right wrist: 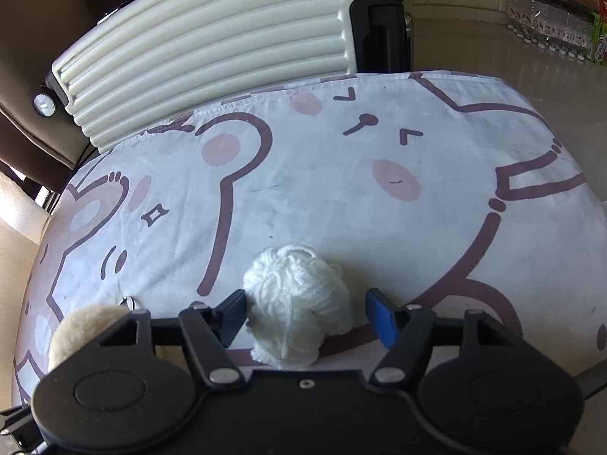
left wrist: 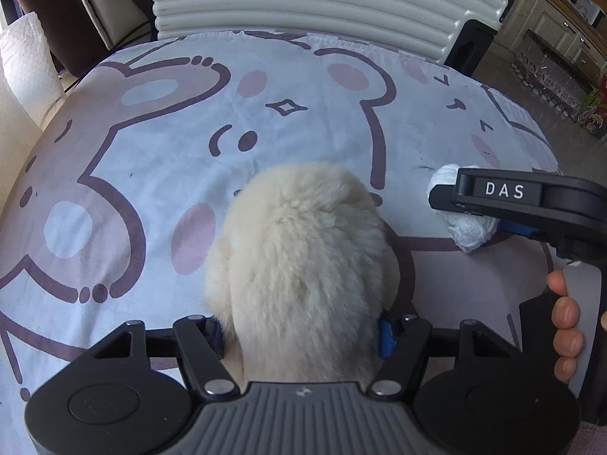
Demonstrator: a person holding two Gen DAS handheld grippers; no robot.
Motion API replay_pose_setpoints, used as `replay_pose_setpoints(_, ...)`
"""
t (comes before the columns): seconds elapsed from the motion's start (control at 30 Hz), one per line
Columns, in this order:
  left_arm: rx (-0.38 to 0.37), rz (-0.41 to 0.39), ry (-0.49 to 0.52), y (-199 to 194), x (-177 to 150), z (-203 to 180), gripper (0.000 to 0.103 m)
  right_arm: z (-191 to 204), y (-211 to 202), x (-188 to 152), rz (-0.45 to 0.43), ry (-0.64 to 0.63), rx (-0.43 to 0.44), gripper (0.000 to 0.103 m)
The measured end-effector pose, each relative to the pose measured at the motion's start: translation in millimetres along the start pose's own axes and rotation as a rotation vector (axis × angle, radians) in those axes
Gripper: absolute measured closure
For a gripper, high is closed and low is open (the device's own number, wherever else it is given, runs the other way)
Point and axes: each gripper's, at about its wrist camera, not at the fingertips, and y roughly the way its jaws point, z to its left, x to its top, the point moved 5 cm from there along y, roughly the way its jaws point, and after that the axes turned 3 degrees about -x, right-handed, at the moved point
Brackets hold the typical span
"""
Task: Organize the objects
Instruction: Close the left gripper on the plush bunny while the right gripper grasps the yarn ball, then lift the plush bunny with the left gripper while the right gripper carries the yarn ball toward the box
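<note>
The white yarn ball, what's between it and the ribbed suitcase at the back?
Only bare bear-print cloth lies between the yarn ball and the suitcase, clearest in the right wrist view.

Each black hand-held gripper [left wrist: 299,331] has blue finger pads [right wrist: 383,318], silver pivot screws and a white "DAS" label.

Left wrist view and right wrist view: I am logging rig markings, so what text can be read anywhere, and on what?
"DAS": white letters on the black body of the right gripper, seen in the left wrist view.
Colourful boxes on the floor at far right: printing too small and blurred to read.
Nothing else readable.
</note>
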Motion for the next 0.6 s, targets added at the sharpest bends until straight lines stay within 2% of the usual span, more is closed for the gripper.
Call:
replay_pose_setpoints(0.03, 0.004, 0.002, 0.008, 0, 0, 0, 0.040, 1, -1, 1, -0.005, -0.006, 0.011, 0.050)
replay_pose_setpoints(0.13, 0.007, 0.009, 0.031, -2, -1, -1, 0.046, 6, -2, 2, -0.001, -0.012, 0.027, 0.057)
replay_pose_setpoints(0.6, -0.045, -0.014, 0.001, -30, -6, -6, 0.054, 8, -37, -12, 0.012, -0.075, 0.028, 0.060)
